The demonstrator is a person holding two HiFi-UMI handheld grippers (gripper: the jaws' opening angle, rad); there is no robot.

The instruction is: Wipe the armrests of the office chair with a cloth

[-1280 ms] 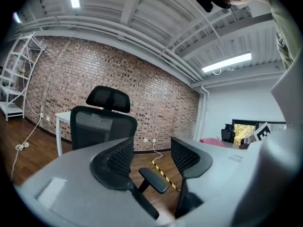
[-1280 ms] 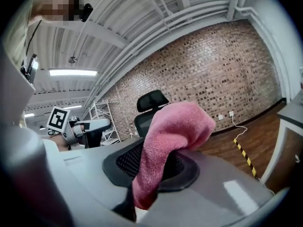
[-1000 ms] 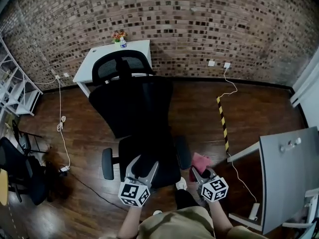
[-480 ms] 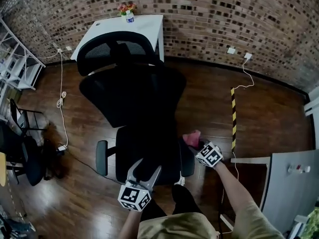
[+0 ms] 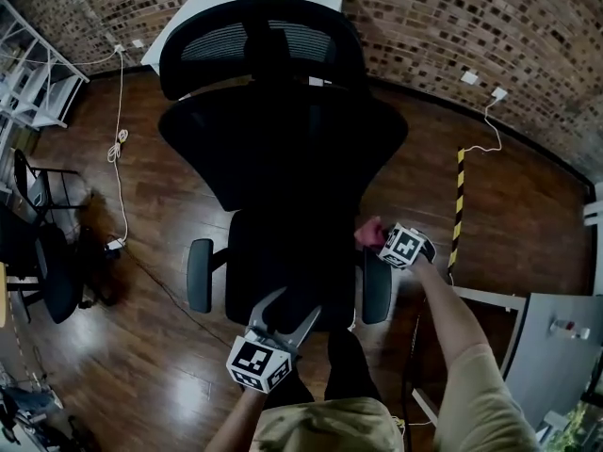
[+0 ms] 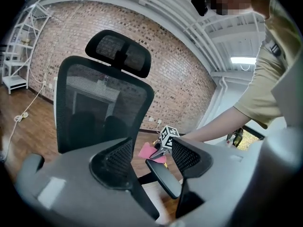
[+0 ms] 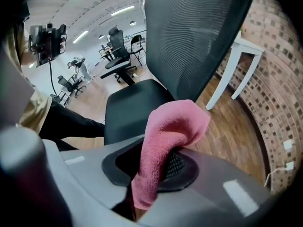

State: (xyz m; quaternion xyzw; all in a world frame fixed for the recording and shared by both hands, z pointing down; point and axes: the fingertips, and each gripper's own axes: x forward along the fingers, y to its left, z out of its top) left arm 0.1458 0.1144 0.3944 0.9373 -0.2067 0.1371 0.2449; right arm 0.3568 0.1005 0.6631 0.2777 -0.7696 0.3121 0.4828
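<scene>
Two claws, two roles: my right claw (image 5: 379, 240) carries the cloth (image 7: 163, 141) and my left claw (image 5: 294, 307) waits empty. The right one is clamped on the pink cloth, which is pinched in a fold between the pads so that a soft hump bulges past the tips. I take that hump to be the part meant to rub, with the hard jaws kept off the chair (image 5: 283, 149). I hold it tipped downward at the back end of the right armrest (image 5: 376, 290), with the cloth right at the pad, though I cannot tell whether it presses yet. Starting at the back makes sense to me, since one pull toward my body would cover the whole pad. My left claw hangs over the front edge of the seat (image 5: 283, 252) with its jaws well apart, nothing between them, and touching nothing that I can see. It is clear of the work, perhaps ready to steady the chair if it rolls or swivels. The left armrest (image 5: 199, 276) lies bare, well apart from the cloth, so the wiping looks barely begun.
</scene>
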